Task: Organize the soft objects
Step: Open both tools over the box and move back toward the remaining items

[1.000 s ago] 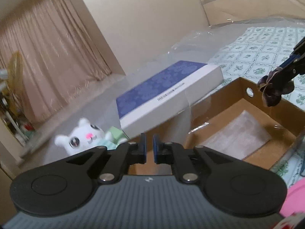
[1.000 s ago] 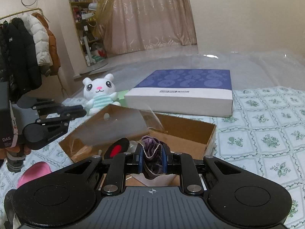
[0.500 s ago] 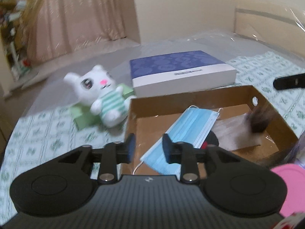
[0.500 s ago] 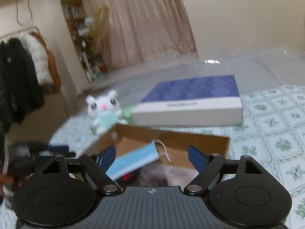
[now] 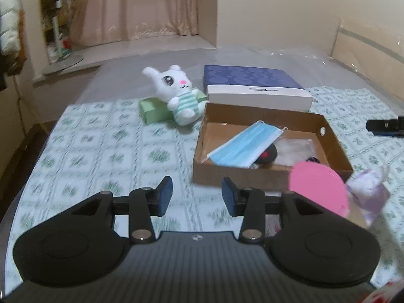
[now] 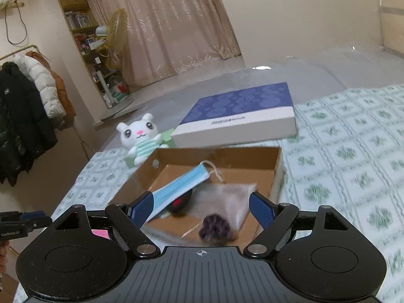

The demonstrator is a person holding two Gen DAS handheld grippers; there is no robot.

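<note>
Inside the cardboard box (image 6: pixel 276 166), a blue mask (image 6: pixel 180 185) lies slanted.

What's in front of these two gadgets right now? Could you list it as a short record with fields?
Surface: green-patterned white bedspread
Container: open brown cardboard box
In box: blue pleated face mask, dark purple scrunchie, clear plastic bag
Outside box: white plush bunny in striped shirt
Left hand-held gripper: opening, nothing between jaws
Right hand-held gripper: open, empty
</note>
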